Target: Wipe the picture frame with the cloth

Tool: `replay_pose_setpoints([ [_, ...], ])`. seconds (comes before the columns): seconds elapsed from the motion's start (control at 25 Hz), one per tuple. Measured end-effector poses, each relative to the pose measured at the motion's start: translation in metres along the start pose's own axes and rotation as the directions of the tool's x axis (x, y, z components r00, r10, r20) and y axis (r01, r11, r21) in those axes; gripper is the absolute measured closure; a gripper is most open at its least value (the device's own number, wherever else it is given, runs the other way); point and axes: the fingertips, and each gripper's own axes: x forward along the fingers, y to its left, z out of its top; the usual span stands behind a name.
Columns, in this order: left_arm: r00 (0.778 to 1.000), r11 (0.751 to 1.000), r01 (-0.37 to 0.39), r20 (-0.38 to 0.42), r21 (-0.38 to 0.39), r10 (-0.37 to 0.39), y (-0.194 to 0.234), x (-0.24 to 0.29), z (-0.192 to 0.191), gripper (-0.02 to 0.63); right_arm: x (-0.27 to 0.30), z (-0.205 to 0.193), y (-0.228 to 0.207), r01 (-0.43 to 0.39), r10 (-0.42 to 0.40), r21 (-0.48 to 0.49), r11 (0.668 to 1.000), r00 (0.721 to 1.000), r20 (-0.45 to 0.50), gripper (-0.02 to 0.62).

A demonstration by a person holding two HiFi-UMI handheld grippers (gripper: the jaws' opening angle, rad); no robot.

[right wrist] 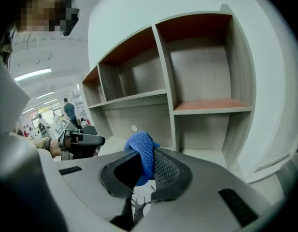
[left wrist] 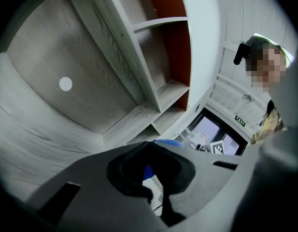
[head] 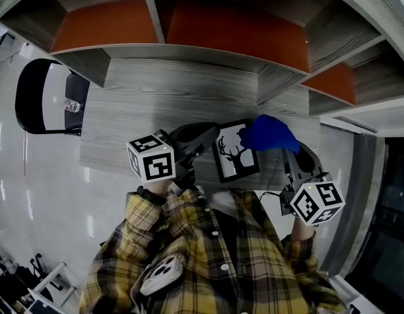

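Jaws of the left gripper (head: 213, 135) are pinched together on the left edge of the picture frame (head: 238, 150), tilted above the table (head: 123, 110) at its near edge; in the left gripper view only a white sliver of it shows. Right of it, the right gripper (right wrist: 145, 174) clamps the blue cloth (right wrist: 141, 151), which hides the frame's top right corner; contact is unclear.
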Motion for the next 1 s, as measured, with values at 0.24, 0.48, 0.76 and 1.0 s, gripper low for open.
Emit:
replay_pose_setpoints([
  [0.24,0.998,0.984,-0.058,0.018,0.170,0.056,-0.034,-0.014,0.036,0.602,0.006,0.041,0.037,-0.081,0.084,-0.032,0.996,0.993,0.084,0.555],
  [0.48,0.995,0.959,-0.073,0.084,0.275,0.052,-0.070,-0.022,0.075,0.603,0.004,0.082,0.069,-0.155,0.167,-0.077,0.985,0.969,0.183,0.555],
  [0.76,0.994,0.917,-0.079,0.100,0.391,0.044,-0.102,-0.024,0.098,0.602,-0.011,0.119,0.097,-0.189,0.222,-0.136,0.972,0.931,0.289,0.555],
  [1.0,0.996,0.901,-0.069,0.088,0.428,0.035,-0.116,-0.024,0.097,0.603,-0.020,0.132,0.108,-0.202,0.243,-0.155,0.967,0.914,0.326,0.555],
])
